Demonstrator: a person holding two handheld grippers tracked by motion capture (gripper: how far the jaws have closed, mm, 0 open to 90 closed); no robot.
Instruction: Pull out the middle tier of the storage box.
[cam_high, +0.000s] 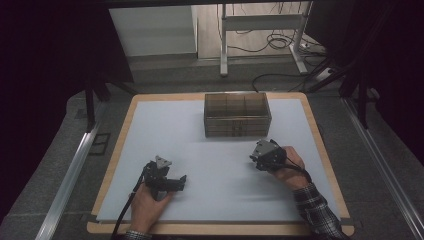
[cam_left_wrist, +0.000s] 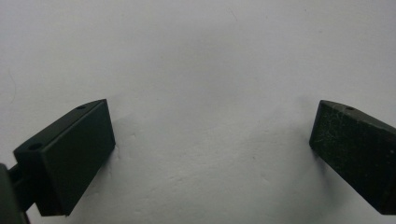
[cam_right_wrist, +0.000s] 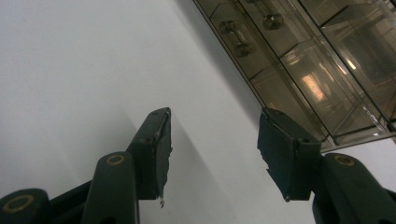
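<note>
A smoky clear drawer box stands at the back middle of the white mat; its front has small knob handles. My left gripper rests low over the mat at the front left, held by a hand, jaws wide open with nothing between them. My right gripper sits just in front of the box's right corner, held by a hand in a plaid sleeve. Its jaws stand open and empty, the box's front just beyond them.
The mat lies on a wooden board with dark grey floor covering around it. A white desk frame and loose cables are behind the table. Dark stands flank the board.
</note>
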